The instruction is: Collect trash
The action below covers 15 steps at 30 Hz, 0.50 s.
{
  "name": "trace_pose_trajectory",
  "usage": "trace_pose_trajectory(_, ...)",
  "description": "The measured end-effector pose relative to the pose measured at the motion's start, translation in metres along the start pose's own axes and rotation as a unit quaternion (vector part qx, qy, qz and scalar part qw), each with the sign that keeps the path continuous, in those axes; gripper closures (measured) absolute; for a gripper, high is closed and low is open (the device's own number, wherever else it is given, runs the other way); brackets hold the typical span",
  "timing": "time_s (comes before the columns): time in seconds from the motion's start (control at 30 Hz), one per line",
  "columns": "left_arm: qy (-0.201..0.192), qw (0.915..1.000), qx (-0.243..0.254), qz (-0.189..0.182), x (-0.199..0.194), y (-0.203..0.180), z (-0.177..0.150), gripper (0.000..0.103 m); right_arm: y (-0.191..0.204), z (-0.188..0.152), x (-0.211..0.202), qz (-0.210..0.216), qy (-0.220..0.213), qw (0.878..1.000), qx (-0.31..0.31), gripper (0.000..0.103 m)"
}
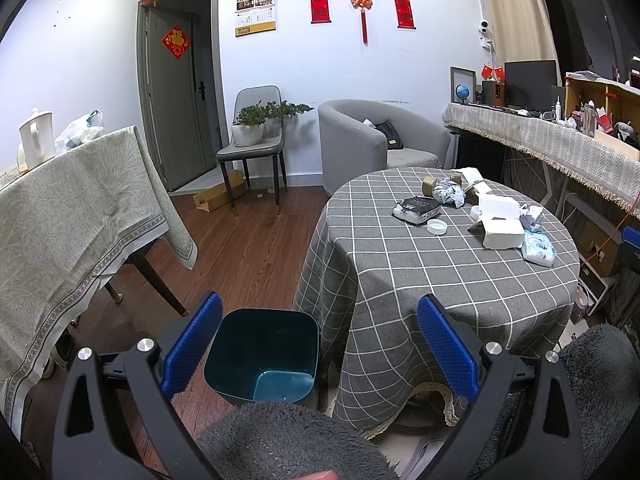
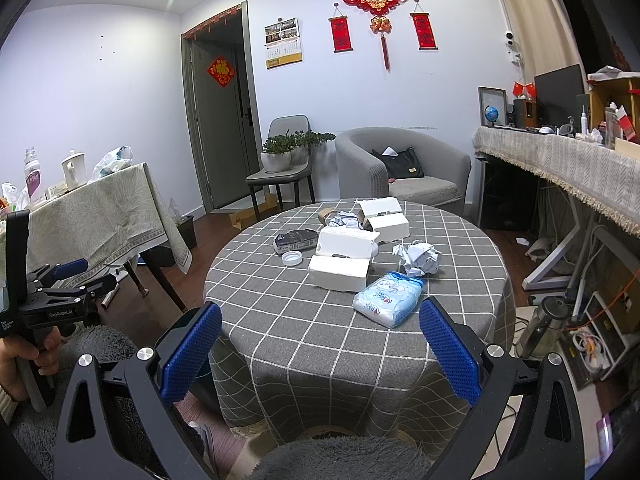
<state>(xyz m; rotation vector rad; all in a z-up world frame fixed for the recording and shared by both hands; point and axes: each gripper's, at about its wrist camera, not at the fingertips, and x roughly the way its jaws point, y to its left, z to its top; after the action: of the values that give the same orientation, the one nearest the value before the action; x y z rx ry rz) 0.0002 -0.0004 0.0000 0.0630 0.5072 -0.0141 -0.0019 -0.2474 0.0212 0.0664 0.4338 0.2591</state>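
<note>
Left wrist view
- Left gripper (image 1: 318,344): its jaws stand spread wide with nothing between them, above the bin.
- Bin (image 1: 262,354): dark teal, square-mouthed, on the floor just beside the round table; nothing shows inside it. You have a clear drop target here.
- Round table (image 1: 440,280): grey checked cloth, trash clustered on its far half.
- Black packet (image 1: 417,209): flat, crinkled wrapper near the middle; you can judge it light and slippery, so pinch an edge.
- Bottle cap (image 1: 436,227): small, white, stiff, lying just beside the packet; low profile, so take it across the rim.

Right wrist view
- Right gripper (image 2: 320,350): its jaws are spread and empty, short of the table's near edge.
- Tissue pack (image 2: 388,298): soft blue-and-white plastic pack, the nearest piece to you; probably light and yielding, so squeeze it across the narrow width.
- Foam boxes (image 2: 344,260): white, hinged, one open pair mid-table, another behind; likely feather-light yet brittle, so grip a wall gently.
- Crumpled paper (image 2: 418,258): white-blue ball right of the boxes, touching none that you can tell; it compresses, so any side serves.
- Second paper ball (image 2: 345,219): farther back, beside a cardboard tape roll (image 2: 326,214).
- Person's hand (image 2: 24,360): holds the other gripper's handle at the left edge.
</note>
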Motion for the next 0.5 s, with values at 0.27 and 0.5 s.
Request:
trace_pose_trajectory(0.27, 0.007, 1.0, -0.002, -0.005, 0.002, 0.006, 0.001, 0.003, -0.002, 0.003, 0.0, -0.003, 0.007, 1.0, 0.005, 0.003)
trace_pose_trajectory(0.5, 0.012, 0.9999, 0.01, -0.003, 0.003, 0.003, 0.006, 0.004, -0.003, 0.012, -0.005, -0.027, -0.002, 1.0, -0.008, 0.003)
